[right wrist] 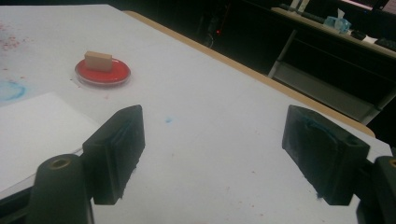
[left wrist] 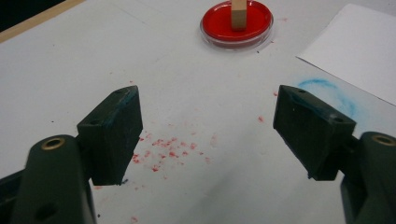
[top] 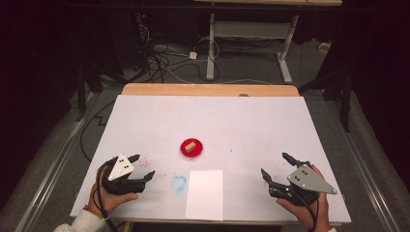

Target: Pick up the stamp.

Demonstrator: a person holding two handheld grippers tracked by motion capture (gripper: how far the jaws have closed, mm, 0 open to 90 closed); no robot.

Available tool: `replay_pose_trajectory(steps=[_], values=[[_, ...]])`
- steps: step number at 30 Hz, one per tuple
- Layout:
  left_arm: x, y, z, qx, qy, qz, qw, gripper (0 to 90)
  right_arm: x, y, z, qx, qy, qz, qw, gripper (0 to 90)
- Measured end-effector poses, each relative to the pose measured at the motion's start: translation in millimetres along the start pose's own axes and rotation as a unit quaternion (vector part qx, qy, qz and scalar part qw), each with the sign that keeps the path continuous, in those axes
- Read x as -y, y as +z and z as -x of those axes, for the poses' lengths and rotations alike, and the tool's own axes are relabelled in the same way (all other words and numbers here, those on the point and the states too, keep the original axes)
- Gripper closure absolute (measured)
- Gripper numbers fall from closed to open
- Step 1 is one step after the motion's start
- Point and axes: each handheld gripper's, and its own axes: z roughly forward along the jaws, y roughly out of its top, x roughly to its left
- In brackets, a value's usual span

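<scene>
Red round dish [top: 192, 148] with small tan wooden block [top: 189, 145] mid-table, not yet touched, white paper sheet [top: 205, 194] nearby, left gripper [top: 143, 166] and right gripper [top: 275, 166] both spread wide, holding nothing.

The table [top: 270, 130] surface was white, edged in light wood at the far side. A red dish [top: 192, 149] near centre carried a tan block [top: 189, 145]. A white paper sheet [top: 205, 194] lay near it, with a blue smudge [top: 178, 183] to its left and scattered red specks [left wrist: 170, 151] further left. Both grippers were black, left gripper [top: 144, 166] and right gripper [top: 275, 166], each topped by a grey plate.
</scene>
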Motion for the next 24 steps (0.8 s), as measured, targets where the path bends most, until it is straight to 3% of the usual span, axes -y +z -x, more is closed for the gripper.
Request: replay_pose_trajectory(steps=[7, 15, 24], values=[[-4.7, 0.6, -2.5, 0.012, 0.004, -0.031, 0.9994, 23.1, 1.2, 1.1, 3.9, -0.001, 0.003, -0.007, 1.0000, 21.7], [-15.0, -7.8, -7.0, 0.015, 0.005, -0.020, 0.9997, 23.1, 1.4, 1.8, 1.7, 0.000, -0.008, -0.015, 0.9998, 21.7], [-30.2, -6.3, -10.1, 0.025, 0.010, -0.045, 0.9986, 23.2, 1.7, 5.3, 1.5, -0.005, -0.010, -0.024, 0.9996, 22.0]])
